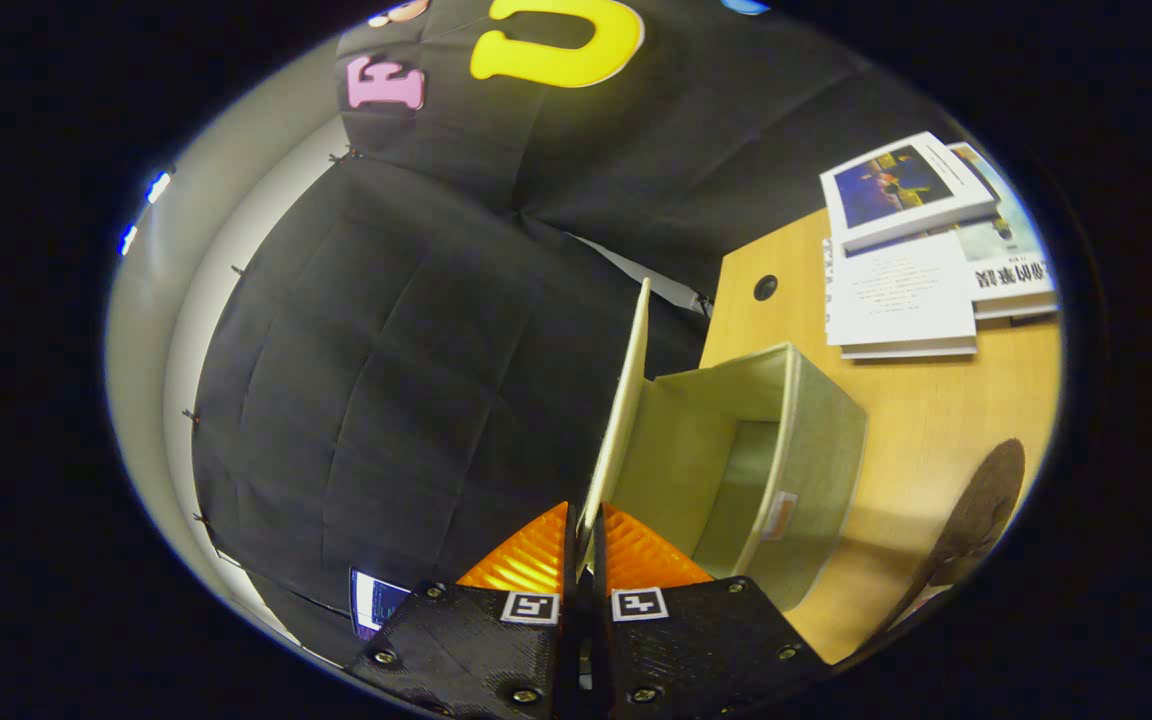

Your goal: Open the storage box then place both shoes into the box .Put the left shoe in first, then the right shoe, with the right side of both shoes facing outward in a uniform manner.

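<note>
Tongs: our gripper (584, 545), low in the centre of the frame, is clenched on the lid (624, 400), both fingers pinching its lower edge with no gap showing.
Lid: it rises from the fingers as a thin panel, standing nearly upright and swung clear of the opening.
Box: the storage box (816, 440) sits right of centre on the wooden table (926, 420), just ahead and to the right of the fingers, its hollow open and nothing visible inside.
Shoe: a dark rounded shape (976, 510) lies at the lower right, beyond the box; we take it for a shoe but cannot say which one.
Books: a stack of books (911, 250) rests at the upper right, well apart from the box.
Risk: we judge that if we let go now, the lid may fall back over the opening.
Second risk: the box looks light, so pulling further on the lid could tip or drag it across the table.
</note>
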A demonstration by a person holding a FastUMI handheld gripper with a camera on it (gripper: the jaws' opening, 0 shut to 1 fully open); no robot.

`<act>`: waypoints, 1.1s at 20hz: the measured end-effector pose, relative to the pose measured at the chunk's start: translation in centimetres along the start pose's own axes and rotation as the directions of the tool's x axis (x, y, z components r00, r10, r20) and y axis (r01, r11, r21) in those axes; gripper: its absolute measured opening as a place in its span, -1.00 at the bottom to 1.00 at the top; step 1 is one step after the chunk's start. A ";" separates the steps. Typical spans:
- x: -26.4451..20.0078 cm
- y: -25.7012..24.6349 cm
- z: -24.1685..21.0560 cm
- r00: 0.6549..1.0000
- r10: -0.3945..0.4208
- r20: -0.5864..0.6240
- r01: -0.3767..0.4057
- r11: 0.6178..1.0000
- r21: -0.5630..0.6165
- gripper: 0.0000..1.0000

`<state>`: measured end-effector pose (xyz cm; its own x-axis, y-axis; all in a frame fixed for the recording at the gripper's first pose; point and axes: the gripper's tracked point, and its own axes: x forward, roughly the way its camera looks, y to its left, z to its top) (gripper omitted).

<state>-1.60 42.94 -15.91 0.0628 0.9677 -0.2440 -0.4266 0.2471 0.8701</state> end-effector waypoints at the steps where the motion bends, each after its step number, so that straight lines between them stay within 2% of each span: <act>1: 1.0 1.3 0.1 1.000 0.011 -0.006 -0.011 1.000 -0.013 -0.90; 8: 9.2 8.3 -0.6 0.996 0.062 -0.071 -0.069 0.993 -0.101 -0.90; 14: 16.6 9.7 -3.3 0.989 0.071 -0.128 -0.078 0.995 -0.057 -0.90; 18: 19.6 9.8 -5.0 0.989 0.042 -0.139 -0.054 0.995 -0.084 -0.90; 20: 20.3 9.8 -4.7 0.991 0.033 -0.131 -0.045 0.995 -0.091 -0.72; 22: 20.2 9.9 -3.9 0.991 0.036 -0.129 -0.046 0.996 -0.071 -0.25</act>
<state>-8.09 64.74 -13.89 -0.0698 0.9615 -0.2658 -0.4917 0.1986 0.8478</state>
